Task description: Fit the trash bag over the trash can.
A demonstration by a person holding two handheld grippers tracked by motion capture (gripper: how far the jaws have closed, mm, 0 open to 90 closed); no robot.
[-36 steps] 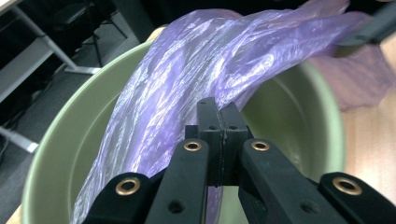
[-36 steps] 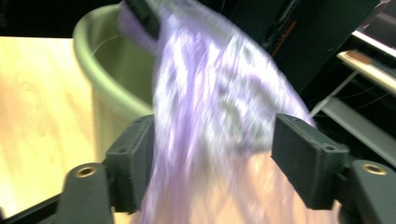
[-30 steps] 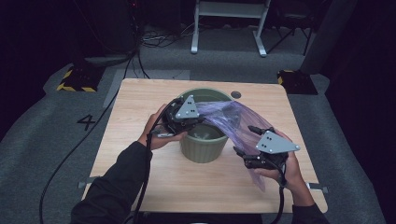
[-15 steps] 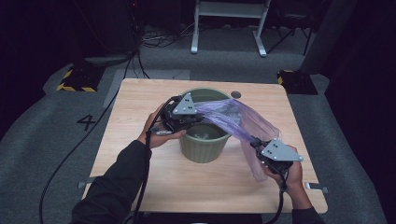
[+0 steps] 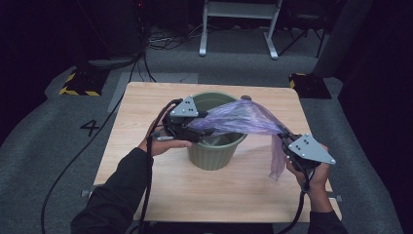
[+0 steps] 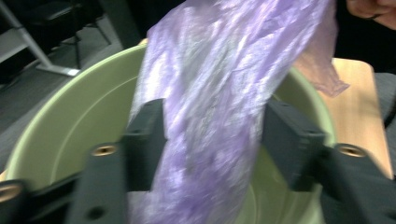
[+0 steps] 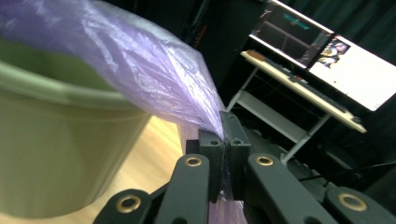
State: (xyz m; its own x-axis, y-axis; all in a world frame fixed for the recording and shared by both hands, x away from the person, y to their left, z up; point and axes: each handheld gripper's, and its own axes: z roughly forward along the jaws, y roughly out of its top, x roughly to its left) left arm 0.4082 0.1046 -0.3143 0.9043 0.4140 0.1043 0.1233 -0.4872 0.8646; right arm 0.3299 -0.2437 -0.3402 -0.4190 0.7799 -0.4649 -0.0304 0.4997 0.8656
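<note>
A green plastic bucket [image 5: 214,146] stands in the middle of the wooden table [image 5: 146,107]. A thin purple plastic bag [image 5: 238,119] stretches from over the bucket's left rim out to the right. My left gripper [image 5: 199,127] hovers at that rim. Its jaws have just been opening and stand apart in the left gripper view [image 6: 215,109], with the bag [image 6: 215,70] running loosely between them above the bucket's inside [image 6: 74,121]. My right gripper [image 5: 285,139] is to the right of the bucket, shut [image 7: 225,123] on the bag's edge [image 7: 140,70].
A white metal stand [image 5: 238,24] and cables lie on the floor beyond the table. Black-and-yellow striped blocks [image 5: 78,83] sit by its far corners. A desk with lit screens [image 7: 345,70] stands off to the side. The table's near half is bare wood.
My right gripper has closed on the bag's edge and drawn it to the right, pulling the bag taut. The left hand has stayed at the bucket's rim.
</note>
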